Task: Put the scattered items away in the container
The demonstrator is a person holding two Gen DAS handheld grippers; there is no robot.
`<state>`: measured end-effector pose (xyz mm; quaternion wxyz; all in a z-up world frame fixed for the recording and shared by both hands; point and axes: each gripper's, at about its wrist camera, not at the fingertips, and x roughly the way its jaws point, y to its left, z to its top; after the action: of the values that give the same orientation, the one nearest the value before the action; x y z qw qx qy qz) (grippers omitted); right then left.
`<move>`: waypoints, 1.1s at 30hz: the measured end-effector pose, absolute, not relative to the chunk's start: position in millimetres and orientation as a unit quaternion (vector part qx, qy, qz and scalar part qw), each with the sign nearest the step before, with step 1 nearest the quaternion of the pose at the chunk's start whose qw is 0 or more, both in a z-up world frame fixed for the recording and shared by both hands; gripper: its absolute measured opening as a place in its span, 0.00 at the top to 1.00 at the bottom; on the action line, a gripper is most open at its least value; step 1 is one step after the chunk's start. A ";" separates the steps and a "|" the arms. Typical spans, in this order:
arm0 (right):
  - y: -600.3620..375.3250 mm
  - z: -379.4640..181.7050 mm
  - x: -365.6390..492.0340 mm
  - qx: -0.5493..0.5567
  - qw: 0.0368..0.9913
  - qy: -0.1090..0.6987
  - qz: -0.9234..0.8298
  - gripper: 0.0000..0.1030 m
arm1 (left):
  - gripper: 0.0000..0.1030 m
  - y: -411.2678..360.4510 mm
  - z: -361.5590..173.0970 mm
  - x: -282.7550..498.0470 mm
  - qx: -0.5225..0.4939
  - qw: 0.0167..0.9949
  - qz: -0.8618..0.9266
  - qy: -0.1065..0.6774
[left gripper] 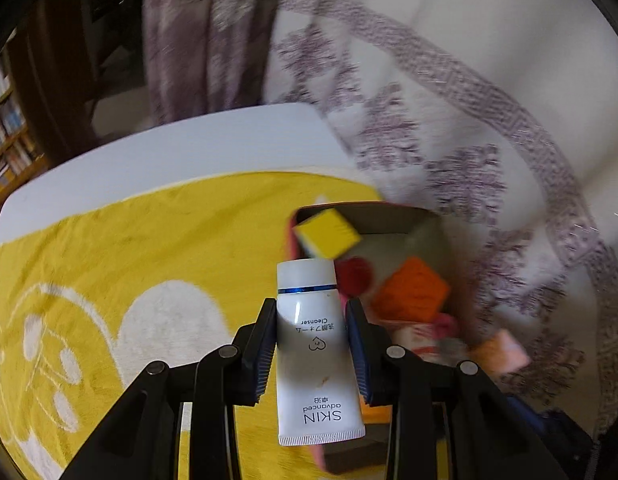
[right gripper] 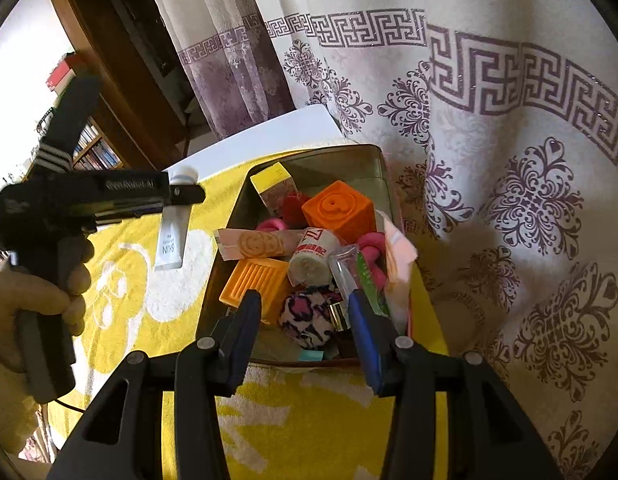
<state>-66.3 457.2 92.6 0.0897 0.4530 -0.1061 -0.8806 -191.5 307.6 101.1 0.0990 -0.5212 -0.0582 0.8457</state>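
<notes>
Clamping the tube in my left tongs, I hold it at frame centre, above the yellow towel beside the full box. My right tongs hang apart, empty, over the box's near end.

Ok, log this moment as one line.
left gripper: shut on tube, held off the towel | right gripper: open, empty, over box | box: full of items
</notes>
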 end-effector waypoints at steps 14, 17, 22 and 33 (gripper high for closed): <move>474.1 95.6 -47.0 0.458 0.090 -0.119 -0.876 0.48 | 0.34 352.8 112.5 -172.5 -0.528 0.134 0.836 -0.064; 475.5 96.5 -42.7 0.460 0.092 -0.122 -0.875 0.29 | 0.34 348.2 118.4 -166.8 -0.528 0.119 0.838 -0.062; 472.7 101.5 -37.8 0.460 0.096 -0.120 -0.875 0.23 | 0.14 338.5 131.1 -152.6 -0.517 0.088 0.850 -0.046; 465.7 105.4 -36.0 0.473 0.098 -0.141 -0.864 0.13 | 0.14 318.8 160.2 -113.4 -0.500 0.044 0.865 -0.014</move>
<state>-36.0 465.7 105.4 0.0978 0.4731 -0.1410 -0.8641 -113.4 318.8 160.2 0.0441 -0.5000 -0.0138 0.8648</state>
